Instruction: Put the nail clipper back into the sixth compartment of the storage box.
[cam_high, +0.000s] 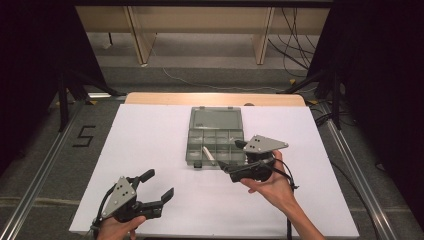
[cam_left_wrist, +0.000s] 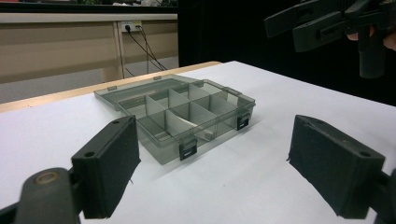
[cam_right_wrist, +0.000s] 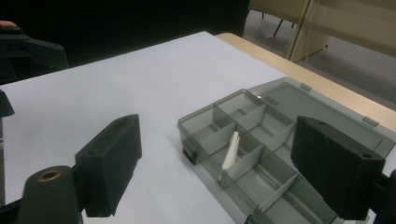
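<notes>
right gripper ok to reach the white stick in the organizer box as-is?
Probably yes. The right gripper is open at the box's near right corner, the lid lies flat behind, and the white stick leans on a divider in an uncovered compartment. The dividers may crowd the jaws.

Organizer box (cam_right_wrist: 261, 140) near corner cut off at right gripper view's bottom edge, right gripper (cam_high: 231, 170) jaw tips hiding box's front right corner in high view
</notes>
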